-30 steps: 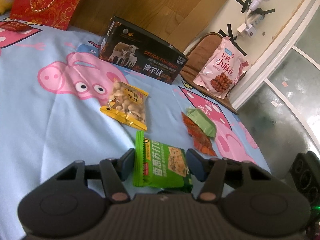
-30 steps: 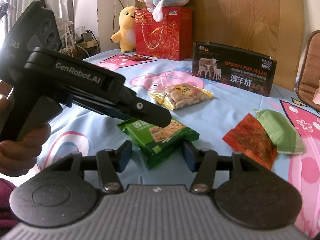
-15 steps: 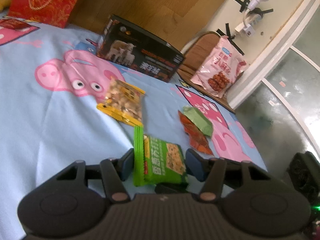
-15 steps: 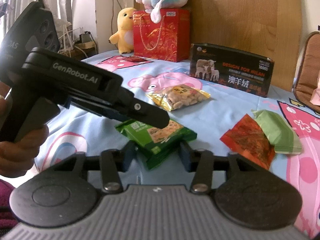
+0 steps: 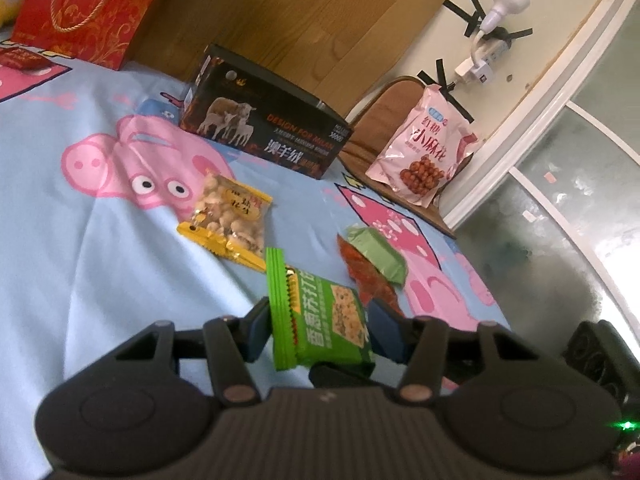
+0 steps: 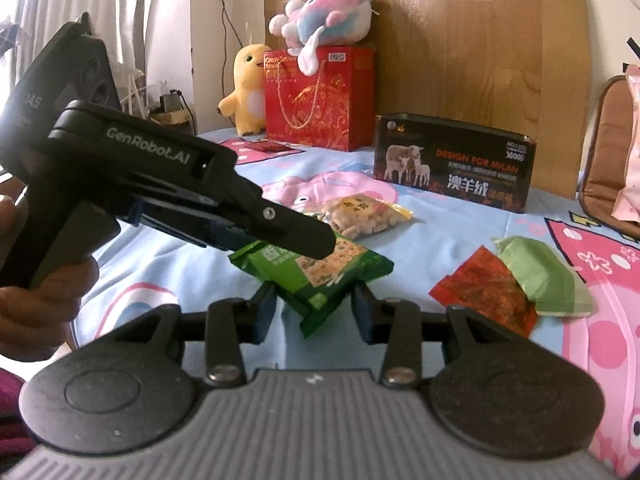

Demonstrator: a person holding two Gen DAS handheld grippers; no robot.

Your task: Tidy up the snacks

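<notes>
Both grippers meet at one green cracker packet, which is lifted off the blue cartoon-pig bedsheet. The left gripper has its two blue pads against the packet's long sides, so it grips the packet. The right gripper has the same packet's lower corner between its pads; the pads stand just beside the wrapper, and whether they press on it I cannot tell. In the right wrist view the left gripper comes in from the left, held by a hand, with its dark finger lying across the top of the packet.

Just beyond the left gripper's tips, slightly left, a yellow bag of peanuts lies flat on the sheet. Beyond and to the right of the tips lie a red sachet and a pale green sachet, touching, the green one partly over the red. Farther ahead stands a dark box printed with sheep. Far left of it is a red gift bag; in the right wrist view a plush toy sits on that bag and a yellow plush duck stands beside it. To the far right, a pink snack bag leans on a brown chair.
</notes>
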